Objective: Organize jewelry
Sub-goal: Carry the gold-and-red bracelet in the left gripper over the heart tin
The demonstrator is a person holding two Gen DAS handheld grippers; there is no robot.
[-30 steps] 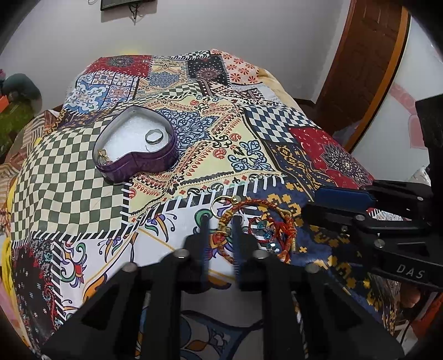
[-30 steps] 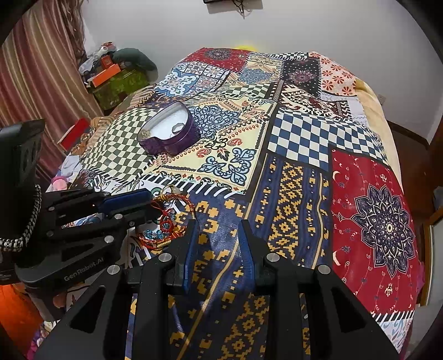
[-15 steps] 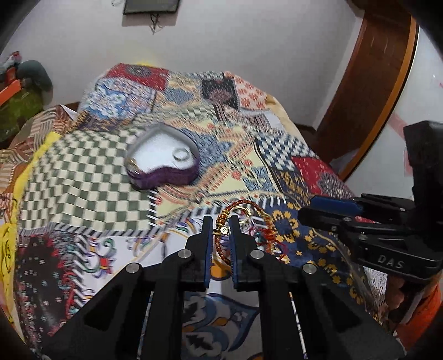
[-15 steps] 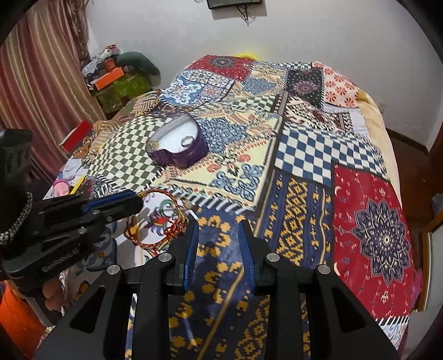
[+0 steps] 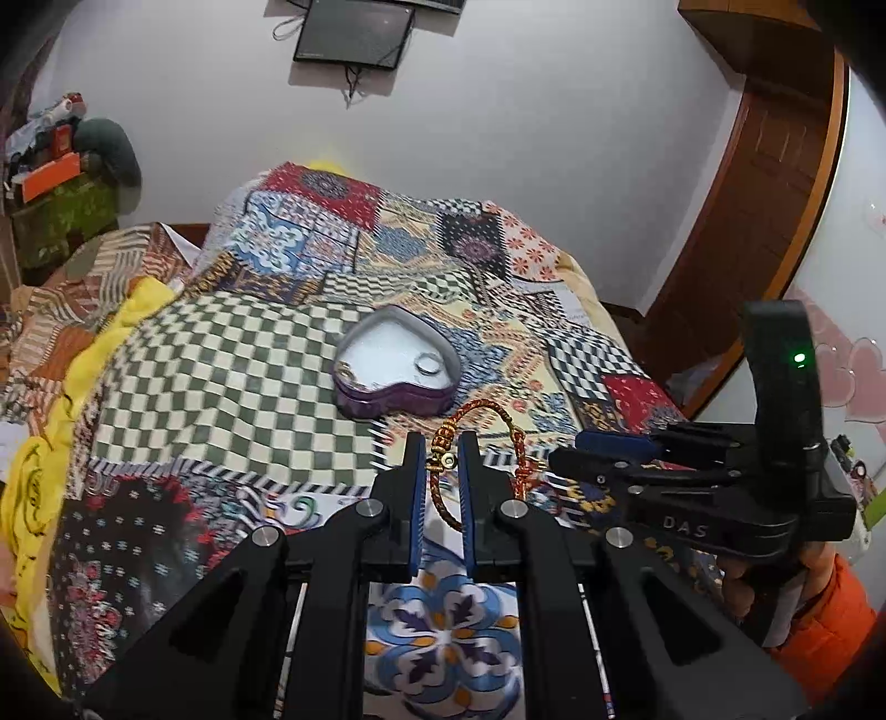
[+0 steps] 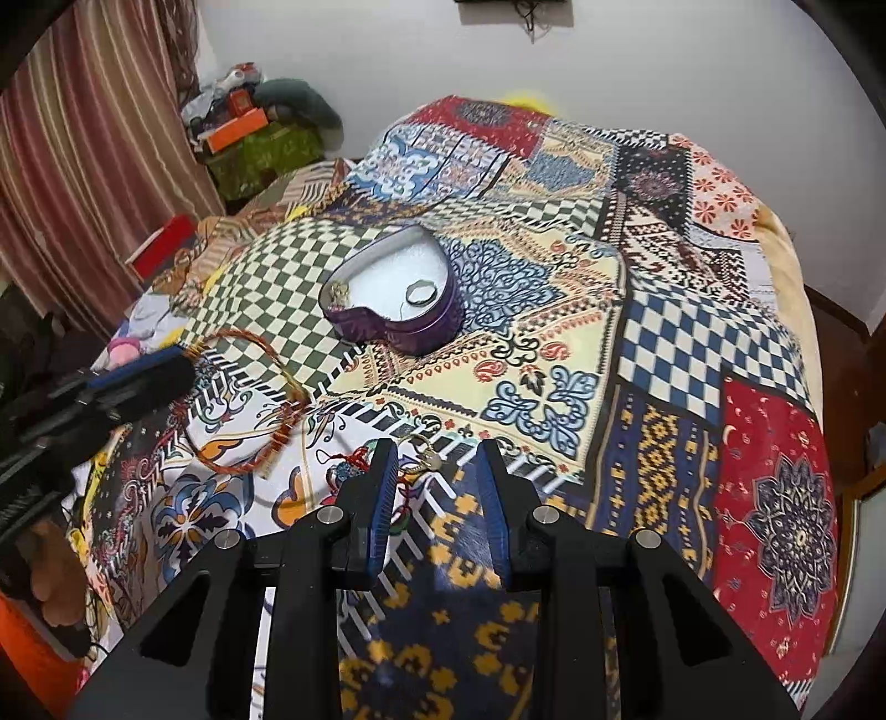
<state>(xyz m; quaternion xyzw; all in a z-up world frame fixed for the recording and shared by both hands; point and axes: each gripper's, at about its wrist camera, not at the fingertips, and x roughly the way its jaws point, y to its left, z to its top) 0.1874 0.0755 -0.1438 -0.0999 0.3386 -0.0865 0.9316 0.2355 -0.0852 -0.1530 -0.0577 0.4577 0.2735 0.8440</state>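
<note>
My left gripper [image 5: 443, 451] is shut on a red and gold braided bracelet [image 5: 476, 412] and holds it above the patchwork bedspread; the loop [image 6: 243, 404] hangs from its tip in the right wrist view. A purple heart-shaped tin [image 5: 396, 371], open, holds a silver ring [image 5: 429, 364] and a small gold piece at its left edge; it lies just beyond the bracelet. My right gripper [image 6: 434, 462] is open and empty over more jewelry on the bed: a red thread piece [image 6: 354, 462] and a gold ring piece [image 6: 423, 451]. The tin [image 6: 393, 299] lies further ahead of it.
The bedspread [image 6: 664, 332] covers the whole bed. A cluttered green box [image 6: 260, 144] and striped curtain [image 6: 66, 183] stand at the far left. A wooden door [image 5: 758, 183] is on the right, a dark wall panel [image 5: 354, 33] above the bed.
My left gripper has closed on the braided bracelet and lifted it off the bed, toward the tin. My right gripper has opened a little wider and stays near the remaining jewelry.
</note>
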